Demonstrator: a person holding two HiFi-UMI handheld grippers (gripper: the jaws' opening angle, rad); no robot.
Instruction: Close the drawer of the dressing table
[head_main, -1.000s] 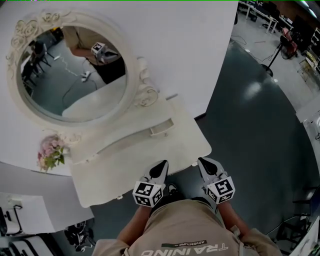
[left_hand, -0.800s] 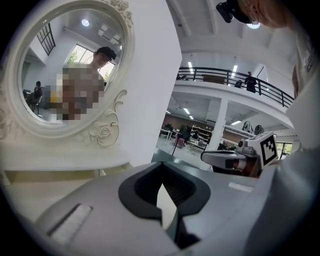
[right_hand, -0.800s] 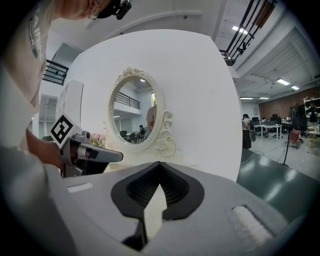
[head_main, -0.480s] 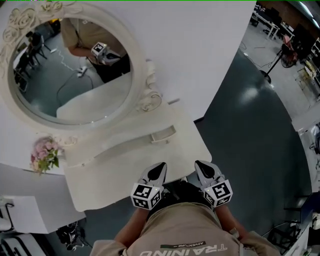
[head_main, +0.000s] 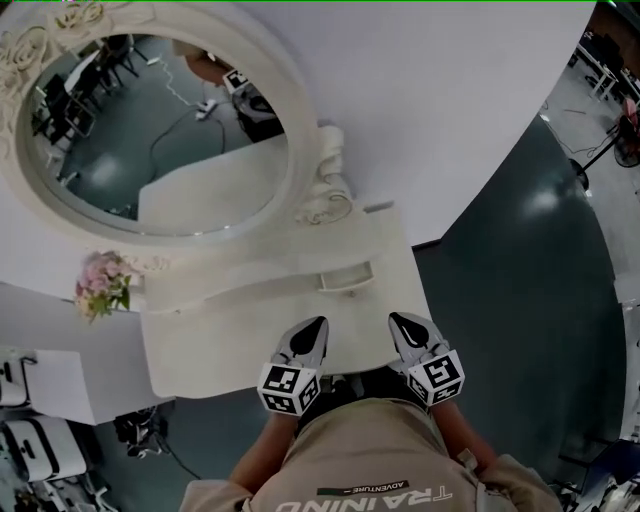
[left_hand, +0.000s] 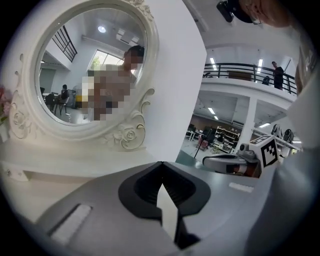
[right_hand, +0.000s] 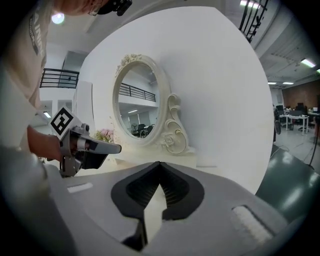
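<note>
Drawer (head_main: 347, 277) slightly out, plain in head view alone

Dressing table (head_main: 230, 335), cream-white, one piece, standing on dark floor (head_main: 520, 290) against a white wall (head_main: 450, 100). Oval mirror (head_main: 160, 120) in carved frame, upright, 11 o'clock. Pink flower posy (head_main: 100, 285), 9 o'clock edge. Small drawer (head_main: 347, 277) in raised back ledge, 1 o'clock, standing out.

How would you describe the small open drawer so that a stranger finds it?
Start at the big oval mirror on the white dressing table. Under its right carved scroll, the drawer juts from the low shelf, the only part sticking out of that front.
</note>
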